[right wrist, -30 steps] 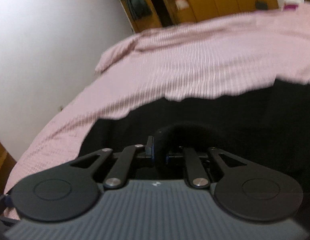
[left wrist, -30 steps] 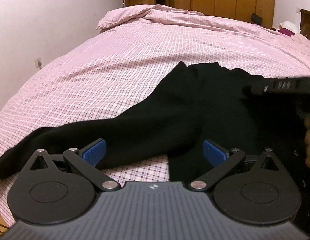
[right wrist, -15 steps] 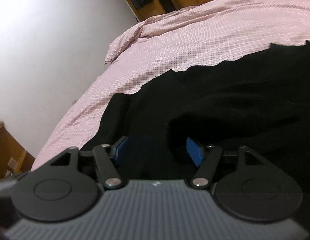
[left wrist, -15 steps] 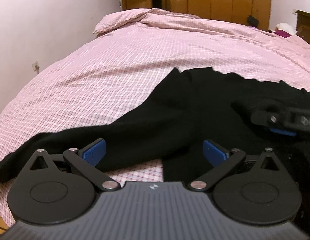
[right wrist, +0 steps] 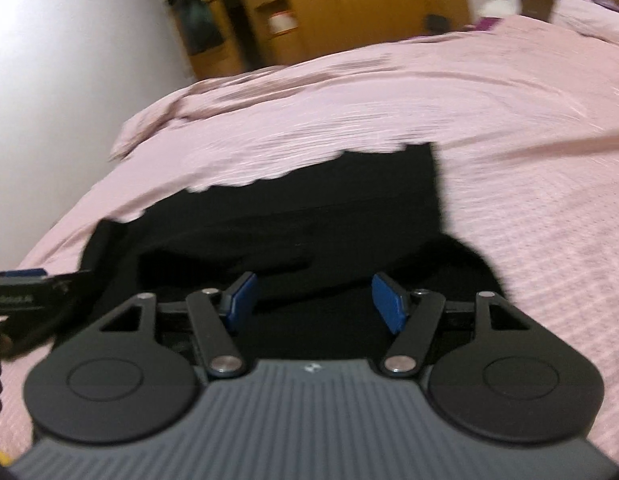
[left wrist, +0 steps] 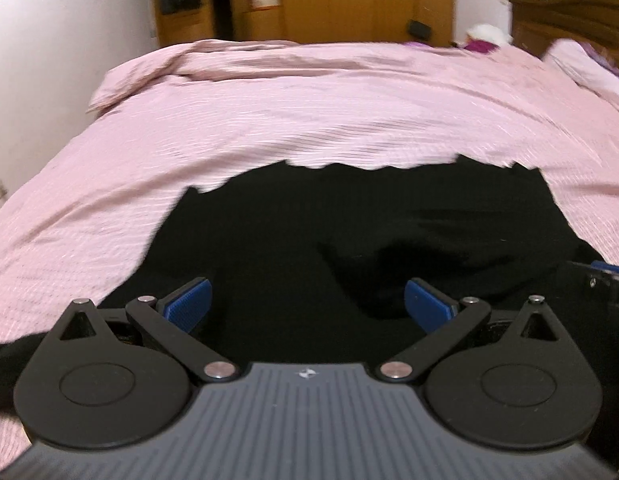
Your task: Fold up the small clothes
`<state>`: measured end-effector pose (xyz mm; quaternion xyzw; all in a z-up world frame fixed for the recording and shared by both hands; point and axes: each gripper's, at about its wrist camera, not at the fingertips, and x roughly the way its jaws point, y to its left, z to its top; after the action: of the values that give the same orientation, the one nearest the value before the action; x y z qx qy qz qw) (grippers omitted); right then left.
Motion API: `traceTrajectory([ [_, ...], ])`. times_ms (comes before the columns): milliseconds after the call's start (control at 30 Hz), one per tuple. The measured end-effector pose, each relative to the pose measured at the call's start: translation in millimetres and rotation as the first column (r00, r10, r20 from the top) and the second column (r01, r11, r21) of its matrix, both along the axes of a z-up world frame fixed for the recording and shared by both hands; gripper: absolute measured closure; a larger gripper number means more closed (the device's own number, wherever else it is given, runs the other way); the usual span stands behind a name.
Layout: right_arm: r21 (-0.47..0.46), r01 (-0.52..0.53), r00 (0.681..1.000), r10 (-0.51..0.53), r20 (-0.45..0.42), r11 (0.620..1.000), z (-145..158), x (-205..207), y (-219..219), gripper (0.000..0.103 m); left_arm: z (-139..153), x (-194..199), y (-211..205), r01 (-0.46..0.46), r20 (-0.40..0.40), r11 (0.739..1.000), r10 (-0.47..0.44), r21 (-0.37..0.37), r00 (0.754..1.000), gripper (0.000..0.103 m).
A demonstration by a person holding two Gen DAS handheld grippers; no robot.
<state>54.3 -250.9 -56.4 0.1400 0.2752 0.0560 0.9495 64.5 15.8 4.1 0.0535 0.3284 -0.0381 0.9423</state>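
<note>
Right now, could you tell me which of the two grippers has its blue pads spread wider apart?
The left gripper: its pads stand far apart over the black garment. The right gripper is open too, but with a narrower gap. Neither holds cloth.

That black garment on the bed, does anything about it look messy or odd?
Slightly. The black garment lies on the pink bedcover with a rumpled fold bunched across its middle and one part trailing off to the left. No damage shows. Both views are blurred.
</note>
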Motion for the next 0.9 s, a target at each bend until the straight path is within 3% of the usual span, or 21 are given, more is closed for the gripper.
traceTrajectory([
  [333,-0.004,0.127,0.992,-0.127,0.001,0.992,-28.3,21.6,-48.6,0.037,-12.1,37.8,-81.1,0.132,-0.044,0.991,-0.131,0.033,0.99,0.0],
  [533,0.077,0.102,0.994,-0.104,0.023,0.992,-41.4,22.3,-59.3,0.037,-27.0,58.6,-110.5,0.181,-0.086,0.983,-0.179,0.012,0.98,0.0],
  [700,0.137,0.085,0.995,-0.09,0.035,0.987,-48.2,20.6,-66.7,0.037,-39.6,69.5,-133.4,0.235,-0.083,0.97,-0.23,0.054,0.97,0.0],
  [833,0.138,0.078,0.996,-0.084,0.039,0.987,-49.5,20.4,-68.0,0.039,-53.5,76.4,-148.1,0.275,-0.084,0.958,-0.268,0.083,0.96,0.0],
  [900,0.129,0.074,0.996,-0.08,0.041,0.989,-50.0,20.3,-67.2,0.039,-60.9,80.7,-151.7,0.254,-0.082,0.962,-0.247,0.098,0.966,0.007],
])
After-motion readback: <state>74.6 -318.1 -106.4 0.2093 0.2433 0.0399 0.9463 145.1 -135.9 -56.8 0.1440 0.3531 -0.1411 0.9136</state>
